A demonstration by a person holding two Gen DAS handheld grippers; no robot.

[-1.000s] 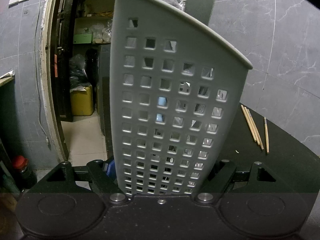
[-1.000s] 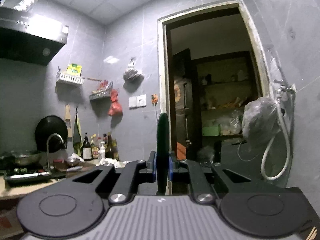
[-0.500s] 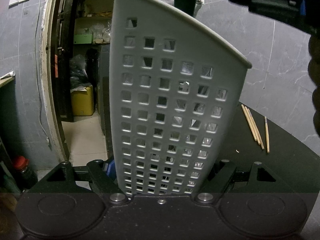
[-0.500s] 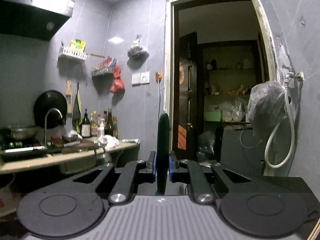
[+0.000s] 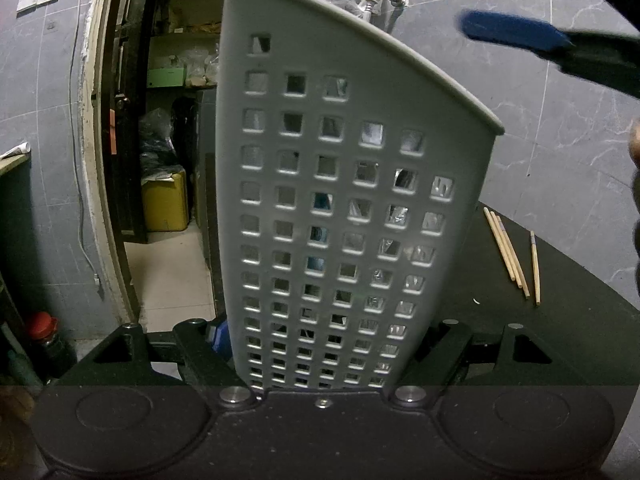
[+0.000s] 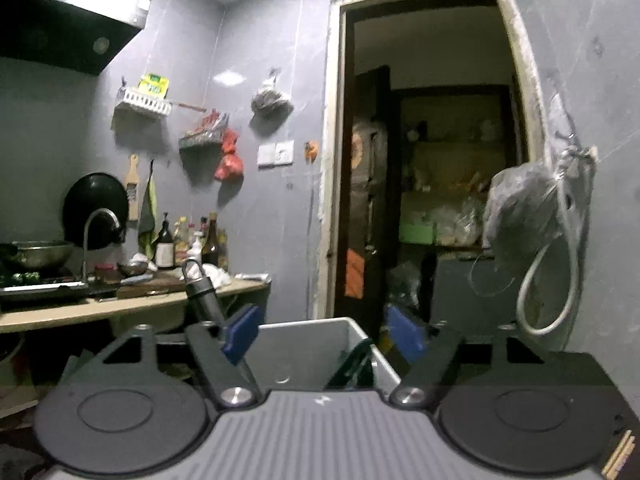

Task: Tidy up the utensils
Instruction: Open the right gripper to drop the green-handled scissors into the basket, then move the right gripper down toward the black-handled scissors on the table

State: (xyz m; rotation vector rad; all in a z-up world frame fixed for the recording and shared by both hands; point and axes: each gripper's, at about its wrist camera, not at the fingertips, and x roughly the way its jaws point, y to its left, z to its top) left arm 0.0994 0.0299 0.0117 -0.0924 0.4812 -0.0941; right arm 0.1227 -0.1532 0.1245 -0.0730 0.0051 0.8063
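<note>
One grey perforated utensil holder (image 5: 352,208) stands upright between the fingers of the left gripper (image 5: 324,354), which is closed on its lower sides; its long axis runs straight up, with the slanted rim highest on the doorway side and dropping toward the wall. Through its square holes something bluish shows, too broken up by the grid to identify. The right gripper (image 6: 322,332) hovers just over the holder's open top (image 6: 320,344), and its jaws have just been opening: the blue pads (image 6: 242,332) now stand wide with nothing between them. A dark green utensil (image 6: 354,364) leans tilted inside the holder, below the pads. A black handle with a metal loop (image 6: 202,292) also rises from the holder, by the left-hand pad. On the dark surface (image 5: 560,332) beside the holder lie wooden chopsticks (image 5: 510,252), loose and well apart from it. Behind are a tiled wall and an open doorway (image 5: 168,140).
</note>
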